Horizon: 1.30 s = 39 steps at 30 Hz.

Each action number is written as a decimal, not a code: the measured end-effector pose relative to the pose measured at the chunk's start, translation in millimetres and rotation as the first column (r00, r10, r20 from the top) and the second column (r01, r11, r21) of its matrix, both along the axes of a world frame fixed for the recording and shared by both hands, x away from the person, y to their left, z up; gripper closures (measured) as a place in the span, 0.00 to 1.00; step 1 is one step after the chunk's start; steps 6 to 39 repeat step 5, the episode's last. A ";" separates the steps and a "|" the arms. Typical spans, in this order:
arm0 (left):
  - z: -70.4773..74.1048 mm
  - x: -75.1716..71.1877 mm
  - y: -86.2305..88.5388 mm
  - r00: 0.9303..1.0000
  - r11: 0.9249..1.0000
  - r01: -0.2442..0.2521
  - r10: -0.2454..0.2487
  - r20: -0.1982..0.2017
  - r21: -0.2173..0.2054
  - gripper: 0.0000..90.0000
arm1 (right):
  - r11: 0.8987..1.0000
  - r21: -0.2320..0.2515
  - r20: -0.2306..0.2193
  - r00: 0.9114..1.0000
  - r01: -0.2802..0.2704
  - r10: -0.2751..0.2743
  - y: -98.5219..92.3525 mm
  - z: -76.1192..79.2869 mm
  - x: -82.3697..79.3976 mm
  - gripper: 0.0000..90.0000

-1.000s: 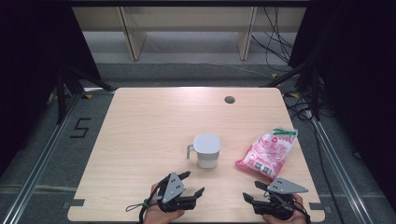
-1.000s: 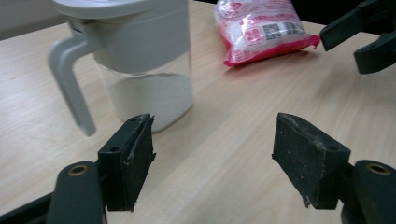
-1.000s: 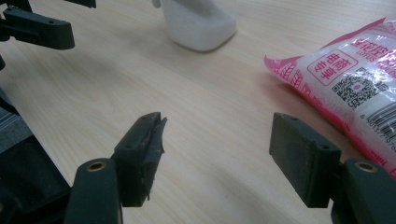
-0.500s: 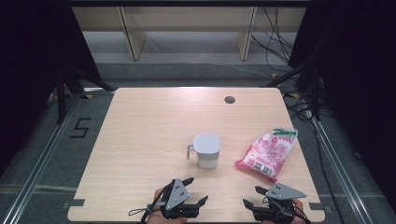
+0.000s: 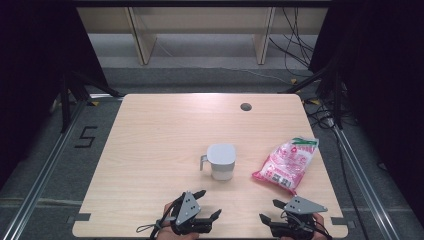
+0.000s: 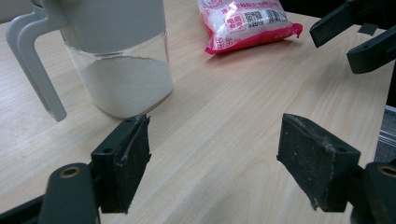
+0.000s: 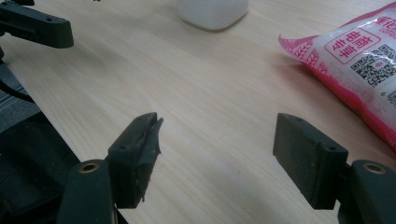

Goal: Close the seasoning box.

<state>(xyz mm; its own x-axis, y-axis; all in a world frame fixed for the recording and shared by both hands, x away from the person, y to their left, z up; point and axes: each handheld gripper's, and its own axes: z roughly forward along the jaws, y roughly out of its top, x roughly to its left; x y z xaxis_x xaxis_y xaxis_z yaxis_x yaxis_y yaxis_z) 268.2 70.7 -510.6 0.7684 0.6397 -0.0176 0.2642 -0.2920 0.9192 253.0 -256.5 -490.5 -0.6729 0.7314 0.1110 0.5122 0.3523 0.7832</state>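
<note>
Both hand-held grippers have withdrawn toward the near edge of the light wooden bench since the earlier frames, while the jar and the bag have kept their places. Reference landmark: the clear square jar with a white lid and white side handle, standing upright near the bench centre and part-filled with white granules. The left hand-held gripper lies nearer than the jar, just left of its line; its jaws have just been opening and stand wide with nothing between them. The right hand-held gripper lies nearer than the jar and to its right; its jaws have likewise been opening and stand wide, empty. A pink-and-white plastic bag of white granules lies flat to the right of the jar, apart from it.
</note>
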 end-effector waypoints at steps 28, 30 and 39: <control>-0.4 1.4 1.1 1.000 1.000 -0.009 0.009 0.000 -0.020 0.27 | 1.000 -0.002 0.003 1.000 -0.004 0.004 -0.3 -0.3 0.5 0.36; -0.4 1.4 1.1 1.000 1.000 -0.009 0.009 0.000 -0.020 0.27 | 1.000 -0.002 0.003 1.000 -0.004 0.004 -0.3 -0.3 0.5 0.36; -0.4 1.4 1.1 1.000 1.000 -0.009 0.009 0.000 -0.020 0.27 | 1.000 -0.002 0.003 1.000 -0.004 0.004 -0.3 -0.3 0.5 0.36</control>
